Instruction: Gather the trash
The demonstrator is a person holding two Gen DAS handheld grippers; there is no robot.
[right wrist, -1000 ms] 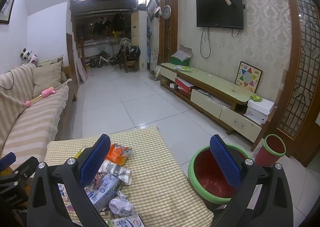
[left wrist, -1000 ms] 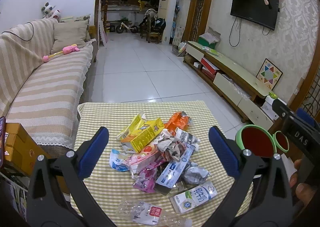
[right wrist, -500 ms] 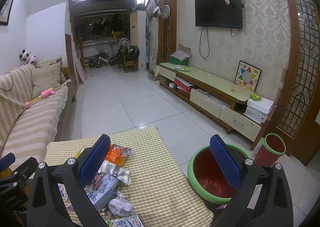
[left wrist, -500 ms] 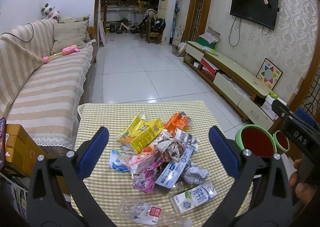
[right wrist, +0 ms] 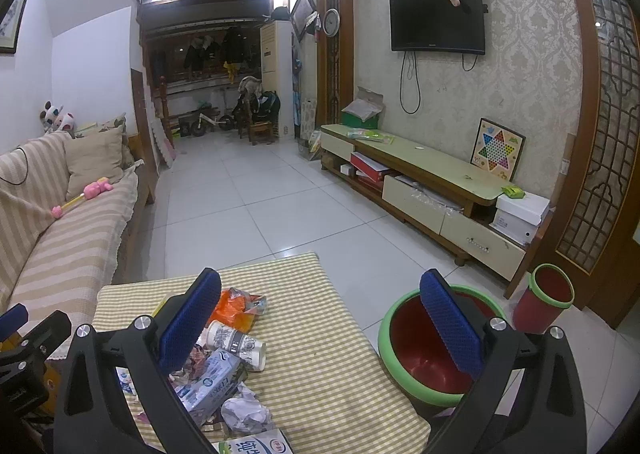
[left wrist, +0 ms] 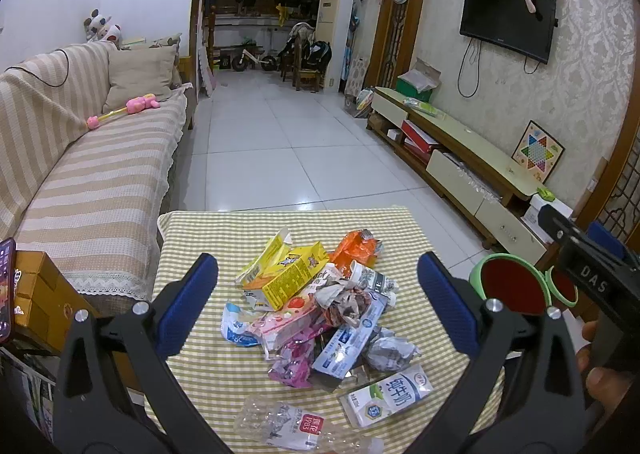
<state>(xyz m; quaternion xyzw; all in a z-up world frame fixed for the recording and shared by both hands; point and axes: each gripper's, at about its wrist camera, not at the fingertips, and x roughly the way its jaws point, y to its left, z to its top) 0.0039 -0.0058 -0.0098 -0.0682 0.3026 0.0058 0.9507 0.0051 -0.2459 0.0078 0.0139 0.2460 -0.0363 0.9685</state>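
Note:
A pile of trash lies on the checked tablecloth [left wrist: 208, 238]: a yellow carton [left wrist: 286, 274], an orange wrapper [left wrist: 358, 250], a paper cup [right wrist: 236, 342], crumpled paper [left wrist: 390, 352], a white milk carton [left wrist: 386, 394] and a crushed clear bottle [left wrist: 288, 424]. My left gripper [left wrist: 318, 306] is open and empty, hovering above the pile's near side. My right gripper [right wrist: 320, 326] is open and empty, above the table's right part. A large red bin with a green rim [right wrist: 424, 350] stands on the floor right of the table.
A small red bin [right wrist: 546, 298] stands beyond the large one. A striped sofa [left wrist: 80, 169] runs along the left. A low TV cabinet [right wrist: 432, 181] lines the right wall. Cardboard boxes [left wrist: 36, 294] and a phone [left wrist: 6, 290] are at the left edge.
Both grippers stay open and nearly still. The view has shifted only slightly.

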